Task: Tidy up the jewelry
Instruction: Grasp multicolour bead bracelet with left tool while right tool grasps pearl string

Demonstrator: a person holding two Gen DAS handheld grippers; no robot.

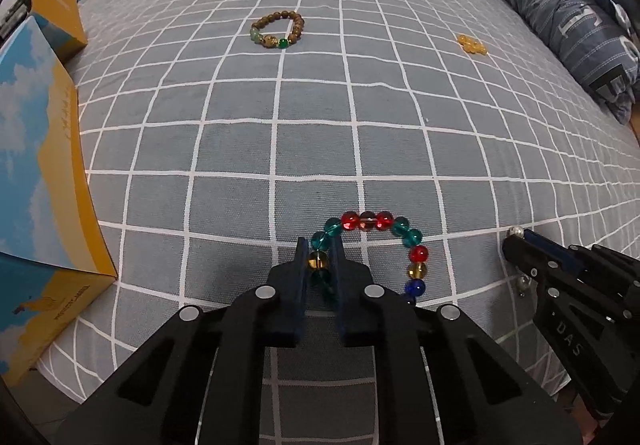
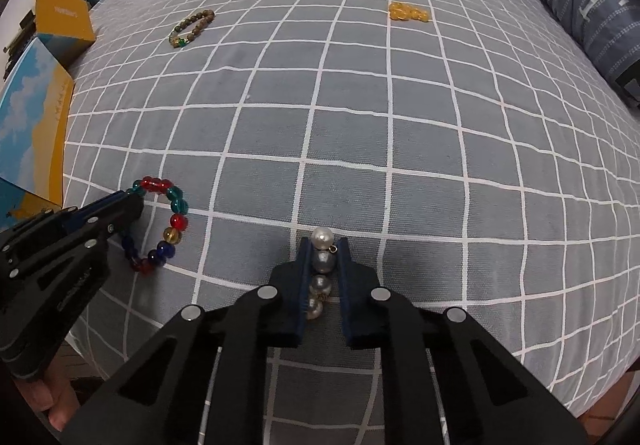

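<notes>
1. Grey bed sheet with white grid lines (image 1: 280, 133) covers the bed; it serves as the landmark here.
2. Left gripper (image 1: 320, 249) low at the sheet's near edge, jaws clenched on a yellow bead of the multicoloured glass bead bracelet (image 1: 384, 221). The rest of the loop (teal, red, amber, blue beads) lies on the sheet just right of the jaws.
3. Right gripper (image 2: 323, 249) also at the sheet's near edge, to the right of the left one. Jaws grasping a string of white pearl beads (image 2: 322, 237); the top pearl pokes out past the fingertips.
4. Brown wooden bead bracelet with green stones (image 1: 278, 29) lies flat mid-sheet, far from both grippers.
5. Small cluster of amber-yellow beads (image 1: 472, 44) on the sheet's far right side.
6. Blue-and-yellow cardboard box (image 1: 40, 173) rests on the sheet's left edge.
7. Folded blue patterned quilt (image 1: 560, 5) along the sheet's right edge.
</notes>
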